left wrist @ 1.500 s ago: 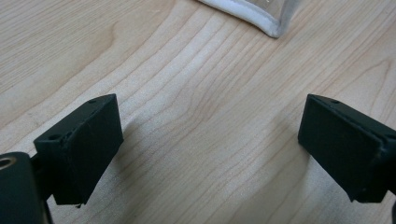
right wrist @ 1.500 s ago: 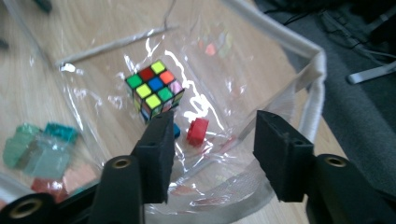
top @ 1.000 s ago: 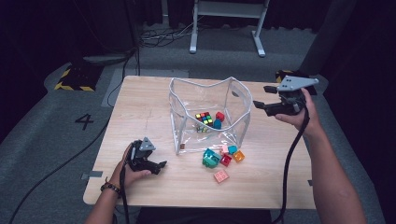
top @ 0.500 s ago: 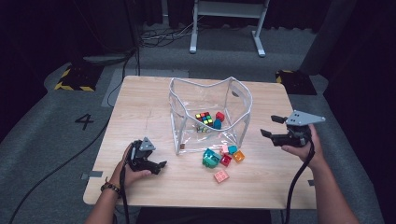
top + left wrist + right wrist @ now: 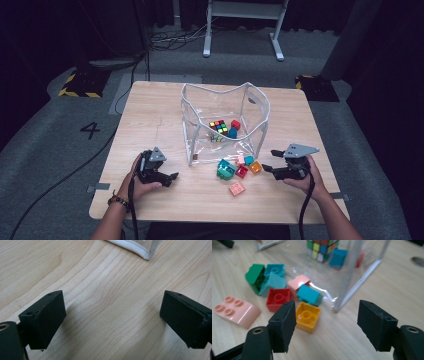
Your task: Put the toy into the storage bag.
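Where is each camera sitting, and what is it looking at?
High view: above the person's side, looking down on the wooden table; forearms, left gripper and right gripper show.
Left gripper view: rides the left gripper, facing bare tabletop; black jaws wide apart.
Right gripper view: rides the right gripper, facing the yellow plastic brick.
Shared: high and right gripper views both show the clear plastic bag.

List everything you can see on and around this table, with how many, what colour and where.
Table: one, light wood, centre.
Clear bag: one, transparent with white trim, mid-table, standing open.
Puzzle cube: one, multicoloured, inside the bag.
Blocks in the bag: at least two, red and blue, beside the cube.
Loose blocks: about seven, green, teal, pink, red, yellow, in front of the bag.
Left gripper: black, open, near edge.
Right gripper: black, open, beside the loose blocks.
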{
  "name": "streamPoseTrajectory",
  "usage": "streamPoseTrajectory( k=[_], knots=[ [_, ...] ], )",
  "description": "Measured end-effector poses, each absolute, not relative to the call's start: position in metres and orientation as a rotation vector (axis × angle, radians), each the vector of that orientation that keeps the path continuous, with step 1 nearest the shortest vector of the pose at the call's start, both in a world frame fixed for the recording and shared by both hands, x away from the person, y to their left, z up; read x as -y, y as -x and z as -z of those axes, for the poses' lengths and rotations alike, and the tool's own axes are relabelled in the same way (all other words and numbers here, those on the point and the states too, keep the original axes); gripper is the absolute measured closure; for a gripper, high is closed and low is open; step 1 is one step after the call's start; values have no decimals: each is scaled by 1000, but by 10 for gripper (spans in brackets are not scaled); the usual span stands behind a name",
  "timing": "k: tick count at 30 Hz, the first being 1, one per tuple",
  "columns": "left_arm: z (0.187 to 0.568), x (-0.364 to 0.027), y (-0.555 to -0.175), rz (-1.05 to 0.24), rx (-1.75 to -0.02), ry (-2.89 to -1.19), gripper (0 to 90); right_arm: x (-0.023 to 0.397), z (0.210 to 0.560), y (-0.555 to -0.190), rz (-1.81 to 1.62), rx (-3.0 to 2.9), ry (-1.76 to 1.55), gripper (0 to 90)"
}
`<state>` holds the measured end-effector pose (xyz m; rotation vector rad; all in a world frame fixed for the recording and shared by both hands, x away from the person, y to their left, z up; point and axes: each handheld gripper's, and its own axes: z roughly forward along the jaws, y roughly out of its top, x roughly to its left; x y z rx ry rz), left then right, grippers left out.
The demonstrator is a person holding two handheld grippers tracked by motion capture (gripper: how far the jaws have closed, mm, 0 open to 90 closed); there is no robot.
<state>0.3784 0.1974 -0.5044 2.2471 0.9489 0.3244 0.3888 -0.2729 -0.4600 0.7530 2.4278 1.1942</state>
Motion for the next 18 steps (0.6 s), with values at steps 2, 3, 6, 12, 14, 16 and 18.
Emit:
streamPoseTrajectory(
  k=[2, 3, 6, 12, 14, 16, 18],
  knots=[
    [504, -197, -378, -325, -949, -2247, 67, 267, 469, -388, -1176, -2456, -733, 321],
    [505, -197, -378, -321, -949, -2246, 67, 264, 472, -389, -1174, -2471, -721, 322],
    [504, -198, -378, -335, -946, -2251, 69, 256, 482, -390, -1161, -2494, -713, 342],
    [504, -198, -378, -335, -946, -2251, 69, 245, 494, -396, -1125, -2500, -736, 379],
    [504, -198, -378, -335, -946, -2250, 69, 246, 497, -399, -1136, -2500, -783, 393],
    [504, -198, -378, -334, -947, -2251, 69, 246, 500, -401, -1132, -2503, -800, 424],
    [504, -198, -378, -334, -947, -2252, 69, 245, 501, -401, -1114, -2503, -796, 475]
  ],
)
